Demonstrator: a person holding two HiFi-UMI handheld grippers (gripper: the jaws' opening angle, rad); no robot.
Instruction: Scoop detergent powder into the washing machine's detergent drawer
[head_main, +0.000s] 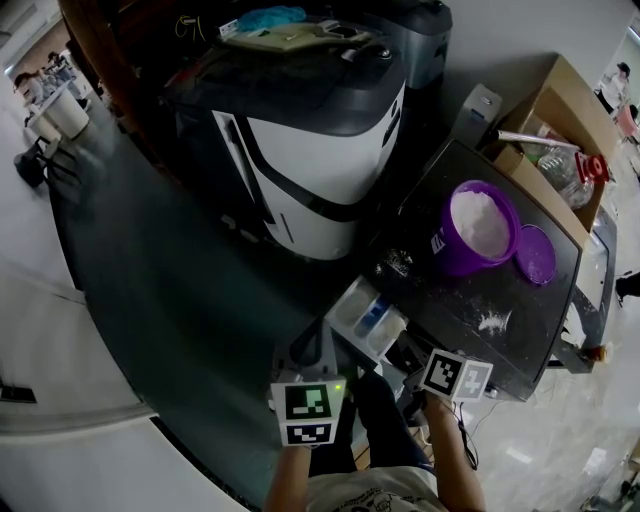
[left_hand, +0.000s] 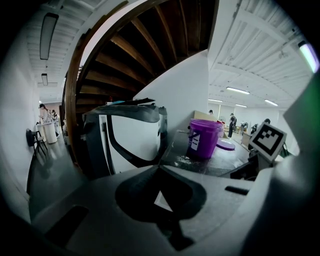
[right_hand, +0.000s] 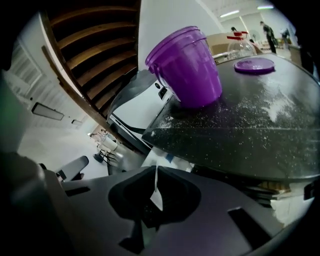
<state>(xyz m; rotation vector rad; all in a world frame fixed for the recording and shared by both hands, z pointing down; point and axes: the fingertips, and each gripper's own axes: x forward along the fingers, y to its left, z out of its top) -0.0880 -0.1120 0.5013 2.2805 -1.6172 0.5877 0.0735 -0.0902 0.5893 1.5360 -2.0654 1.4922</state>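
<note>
Head view: detergent drawer (head_main: 368, 318) stands pulled open, white with a blue insert, at 7 o'clock of the purple bucket (head_main: 452, 256). The bucket holds white powder (head_main: 479, 220) and stands on the dark speckled top (head_main: 455, 300). Purple lid (head_main: 536, 256) lies flat just beside the bucket at 4 o'clock. Spilled powder (head_main: 493, 321) lies at 6 o'clock of the bucket.

Left gripper (left_hand: 159, 168): jaws closed to a sliver, nothing between them. It sits near the drawer, at 7 o'clock.

Right gripper (right_hand: 155, 169): jaws likewise together, empty. It sits at 5 o'clock of the drawer.
</note>
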